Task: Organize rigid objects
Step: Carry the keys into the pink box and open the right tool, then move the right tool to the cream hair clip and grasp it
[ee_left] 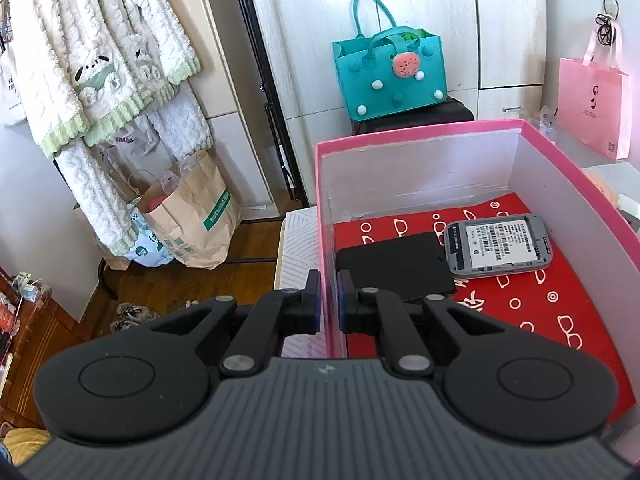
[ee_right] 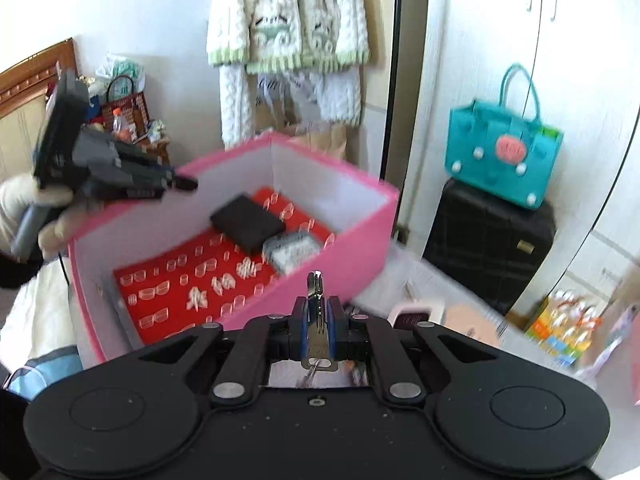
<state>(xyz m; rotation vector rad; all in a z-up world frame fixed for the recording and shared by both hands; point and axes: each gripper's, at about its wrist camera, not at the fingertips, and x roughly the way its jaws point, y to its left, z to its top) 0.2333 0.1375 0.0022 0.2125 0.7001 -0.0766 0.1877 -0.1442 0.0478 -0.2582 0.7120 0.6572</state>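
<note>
Clamped in the right gripper (ee_right: pixel 316 318) is a metal key (ee_right: pixel 316 292), above the box's (ee_left: pixel 576 184) near wall. Left gripper (ee_left: pixel 329 300) pinches the box's left wall, one finger inside, one outside. On the red floor lie a black case (ee_left: pixel 394 264) and, touching it, a grey device (ee_left: pixel 498 246) by the right wall

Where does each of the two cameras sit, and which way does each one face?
Left wrist: sits on the left gripper, looking down along its fingers, which clamp the box wall; only the gripper shows.
Right wrist: sits on the right gripper, facing the box from outside, shut on a metal key; the left gripper and hand show.
Shared: the box, the black case, the grey device, the teal bag.
</note>
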